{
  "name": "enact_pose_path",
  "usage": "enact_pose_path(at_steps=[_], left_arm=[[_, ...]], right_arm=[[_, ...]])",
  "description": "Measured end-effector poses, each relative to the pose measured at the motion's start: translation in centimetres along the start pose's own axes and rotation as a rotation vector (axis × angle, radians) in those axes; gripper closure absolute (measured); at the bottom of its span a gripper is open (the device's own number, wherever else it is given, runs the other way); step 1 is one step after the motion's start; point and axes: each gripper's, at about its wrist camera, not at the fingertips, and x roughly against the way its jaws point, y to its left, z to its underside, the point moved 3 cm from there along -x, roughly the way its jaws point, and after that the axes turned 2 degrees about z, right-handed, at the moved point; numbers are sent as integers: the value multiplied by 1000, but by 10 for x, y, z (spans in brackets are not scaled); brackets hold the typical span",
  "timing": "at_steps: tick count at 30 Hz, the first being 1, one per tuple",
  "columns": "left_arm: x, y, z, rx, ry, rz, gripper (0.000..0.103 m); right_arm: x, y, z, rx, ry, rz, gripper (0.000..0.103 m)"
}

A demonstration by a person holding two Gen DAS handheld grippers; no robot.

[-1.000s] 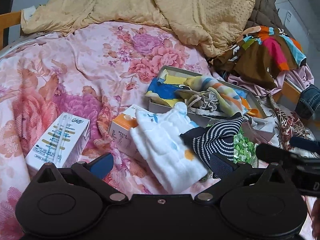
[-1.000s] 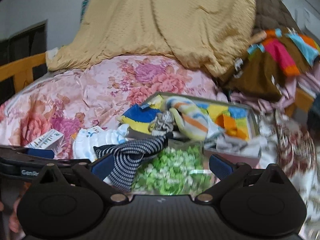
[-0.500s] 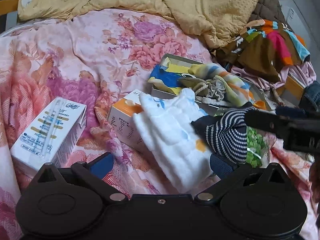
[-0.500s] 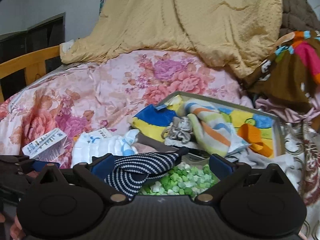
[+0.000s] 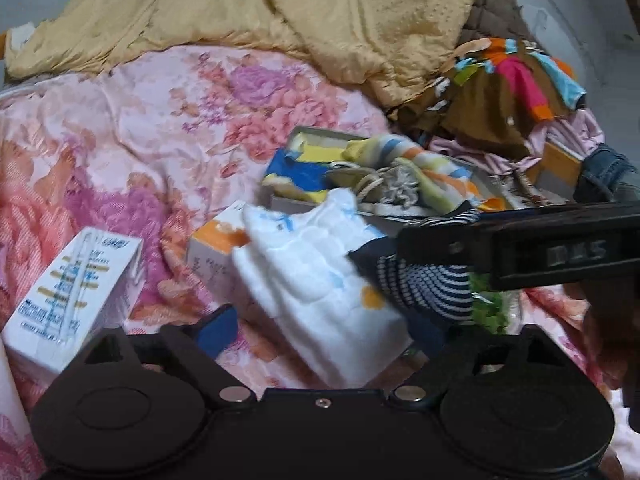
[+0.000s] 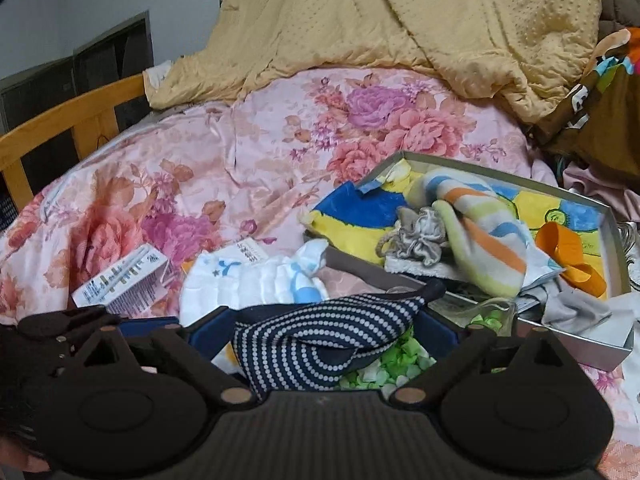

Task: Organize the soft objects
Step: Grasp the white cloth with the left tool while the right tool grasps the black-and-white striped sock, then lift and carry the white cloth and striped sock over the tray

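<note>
A navy cloth with white dotted stripes lies between the open fingers of my right gripper, over a clear bag of green bits. It also shows in the left wrist view, under the right gripper's body. My left gripper is open and empty, low over a white quilted cloth that rests on an orange and white carton. A grey box behind holds a striped towel, a grey drawstring pouch and blue and yellow cloth.
A white carton lies on the pink floral bedspread at the left. A tan quilt and a pile of colourful clothes sit at the back. A wooden bed rail stands at the far left.
My right gripper has moved left and forward over the navy striped cloth, which now sits between its fingers. My left gripper has shifted slightly closer to the white cloth.
</note>
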Motion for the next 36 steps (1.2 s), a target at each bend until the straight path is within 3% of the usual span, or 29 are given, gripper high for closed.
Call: enact_pose_path(at_steps=[9, 17, 26, 36], left_arm=[[-6, -4, 1, -1, 18, 47, 54], [-8, -3, -1, 14, 39, 74, 74], [-4, -6, -3, -10, 12, 73, 88], [9, -15, -8, -105, -92, 25, 91]], right_arm=[[-5, 1, 9, 12, 3, 43, 21], [-5, 11, 15, 72, 5, 61, 51], [4, 4, 15, 54, -23, 77, 82], [21, -3, 19, 74, -75, 128, 89]])
